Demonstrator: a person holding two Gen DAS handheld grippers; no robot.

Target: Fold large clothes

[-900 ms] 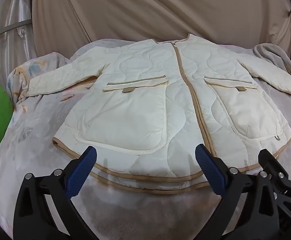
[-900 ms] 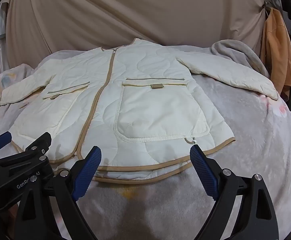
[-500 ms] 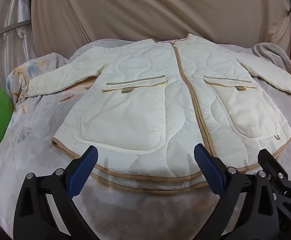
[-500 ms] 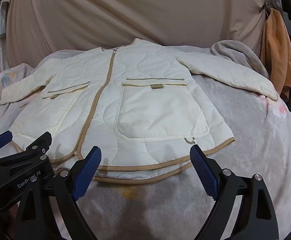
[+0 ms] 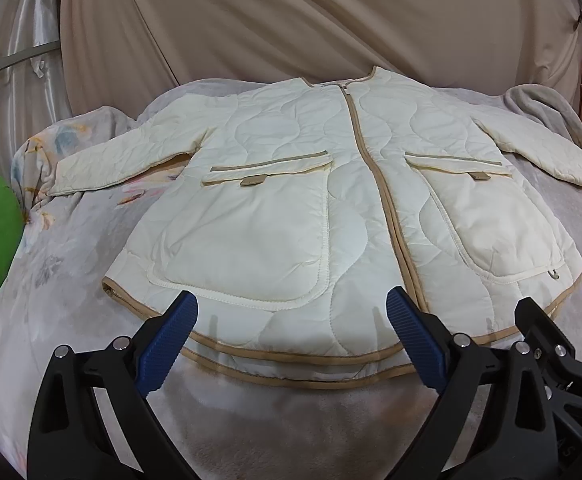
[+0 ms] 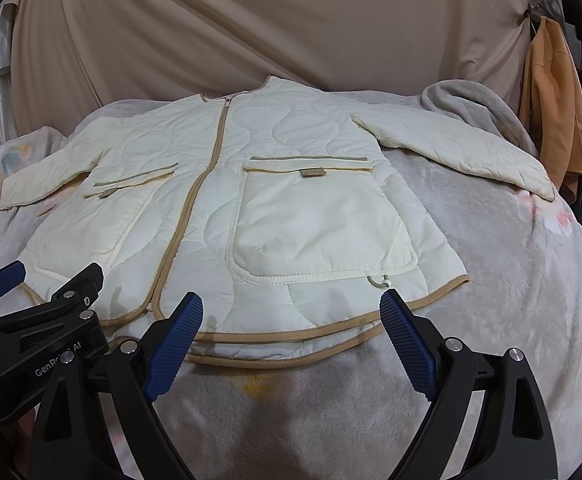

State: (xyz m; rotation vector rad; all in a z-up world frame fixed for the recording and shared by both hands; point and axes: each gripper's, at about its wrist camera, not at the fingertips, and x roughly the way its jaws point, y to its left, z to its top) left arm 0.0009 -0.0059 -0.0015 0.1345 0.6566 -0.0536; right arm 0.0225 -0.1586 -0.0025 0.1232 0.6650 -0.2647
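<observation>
cream quilted jacket with tan trim [image 5: 331, 208] lies flat, face up on the grey fleece blanket [image 6: 511, 280]. left gripper [image 5: 291, 344] and right gripper [image 6: 291, 340] released, empty, near hem. soft, puffy, probably slippery (light); pinch cuffs or hem corners.

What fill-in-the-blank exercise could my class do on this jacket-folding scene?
1. The cream jacket lies spread flat, its front zip ____.
2. Both sleeves are spread ____ from the body.
3. The left claw and the right claw are both ____.
4. The trim along the hem is ____ in colour.

Missing words: closed; outward; open; tan
</observation>
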